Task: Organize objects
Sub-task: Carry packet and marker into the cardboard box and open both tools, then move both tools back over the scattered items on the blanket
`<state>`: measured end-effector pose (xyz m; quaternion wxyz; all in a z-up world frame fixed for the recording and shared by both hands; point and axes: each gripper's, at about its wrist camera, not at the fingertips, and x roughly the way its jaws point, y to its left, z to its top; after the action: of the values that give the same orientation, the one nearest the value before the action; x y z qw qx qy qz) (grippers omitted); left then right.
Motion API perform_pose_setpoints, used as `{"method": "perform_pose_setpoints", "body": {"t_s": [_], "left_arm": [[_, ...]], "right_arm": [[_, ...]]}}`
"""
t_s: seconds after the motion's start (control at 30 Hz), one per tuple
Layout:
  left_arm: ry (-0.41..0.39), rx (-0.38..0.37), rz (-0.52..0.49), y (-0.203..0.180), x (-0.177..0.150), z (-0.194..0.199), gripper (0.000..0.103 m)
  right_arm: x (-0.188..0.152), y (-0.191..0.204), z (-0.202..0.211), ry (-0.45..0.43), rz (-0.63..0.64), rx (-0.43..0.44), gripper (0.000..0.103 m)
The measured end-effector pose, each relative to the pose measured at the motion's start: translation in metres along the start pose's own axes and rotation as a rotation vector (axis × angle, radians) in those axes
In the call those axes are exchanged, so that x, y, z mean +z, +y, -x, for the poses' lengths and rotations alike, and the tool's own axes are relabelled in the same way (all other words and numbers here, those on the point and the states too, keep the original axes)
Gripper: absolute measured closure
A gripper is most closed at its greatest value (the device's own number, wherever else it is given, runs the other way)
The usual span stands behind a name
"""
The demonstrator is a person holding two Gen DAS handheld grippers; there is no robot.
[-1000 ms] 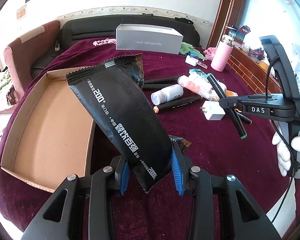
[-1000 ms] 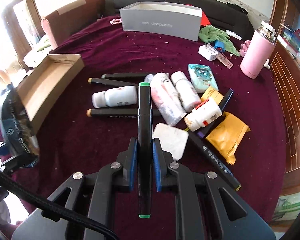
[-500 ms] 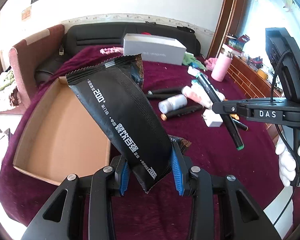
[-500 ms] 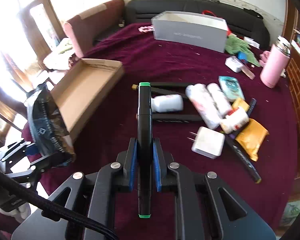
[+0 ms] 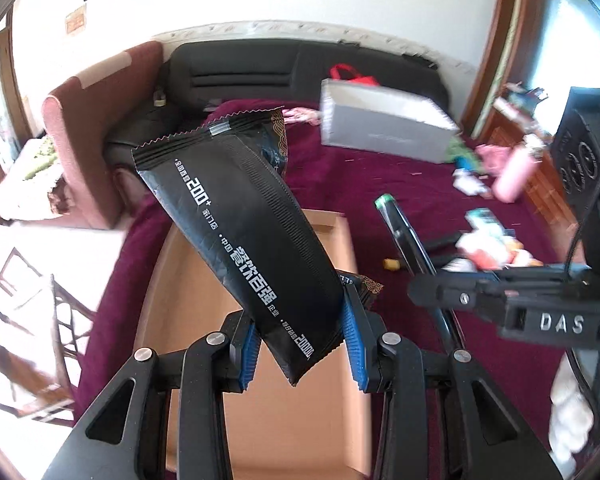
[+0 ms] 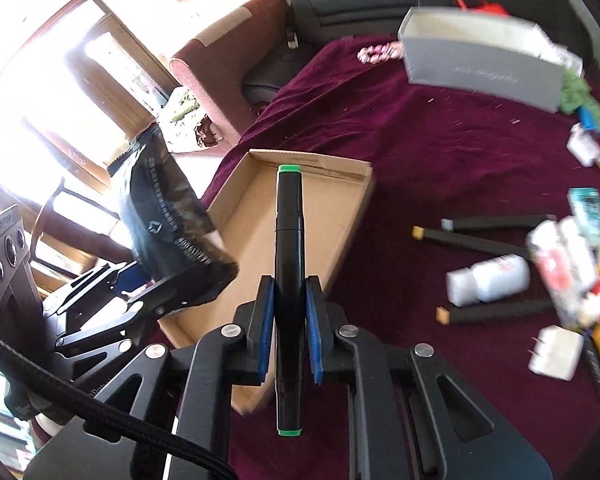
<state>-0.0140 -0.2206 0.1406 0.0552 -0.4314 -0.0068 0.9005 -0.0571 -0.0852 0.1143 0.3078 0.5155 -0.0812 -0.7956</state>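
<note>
Jaws grip pouch (image 5: 244, 240) (marker (image 6: 288, 280) too).

Bright daylight blows out the window (image 6: 60, 92); motion blur smears the grey box (image 5: 380, 128); fisheye edges bend and darken.

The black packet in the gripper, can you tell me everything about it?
The black packet is a flat, shiny foil pouch with white printed writing, ribbed side seams, a zigzag top edge and a clear tape strip near the top. It tilts up and leftward, held off the table. The left gripper clamps its lower end between blue pads. Below it lies the open cardboard box.
</note>
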Motion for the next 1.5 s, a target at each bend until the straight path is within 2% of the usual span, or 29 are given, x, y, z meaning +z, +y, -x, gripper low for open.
{"method": "perform_pose_setpoints", "body": {"t_s": [0.23,0.37,0.53,0.7,0.97,1.07,1.17,1.3,1.5], "left_arm": [[0.081,0.061,-0.058,0.029,0.015,-0.064,0.071],[0.133,0.063,-0.064,0.038,0.014,-0.101,0.071],[0.179,0.031,-0.047,0.044,0.011,-0.135,0.071],[0.189,-0.006,-0.076,0.04,0.011,-0.146,0.071],[0.207,-0.054,-0.094,0.036,0.014,-0.153,0.069],[0.221,-0.074,-0.065,0.04,0.014,-0.156,0.066],[0.236,-0.093,-0.034,0.046,0.013,-0.159,0.057],[0.245,-0.109,-0.006,0.05,0.014,-0.158,0.051],[0.255,-0.073,-0.001,0.051,0.015,-0.145,0.051]], "right_arm": [[0.03,-0.011,-0.067,0.052,-0.116,0.031,0.09],[0.045,-0.013,-0.095,0.074,-0.132,-0.019,0.09],[0.053,-0.019,-0.125,0.096,-0.145,-0.066,0.09],[0.056,-0.026,-0.141,0.105,-0.145,-0.101,0.09],[0.057,-0.037,-0.151,0.114,-0.151,-0.137,0.089],[0.058,-0.037,-0.149,0.101,-0.15,-0.147,0.087],[0.056,-0.039,-0.147,0.088,-0.16,-0.138,0.083],[0.056,-0.036,-0.138,0.044,-0.16,-0.14,0.08],[0.052,-0.026,-0.109,-0.045,-0.13,-0.123,0.079]]}}
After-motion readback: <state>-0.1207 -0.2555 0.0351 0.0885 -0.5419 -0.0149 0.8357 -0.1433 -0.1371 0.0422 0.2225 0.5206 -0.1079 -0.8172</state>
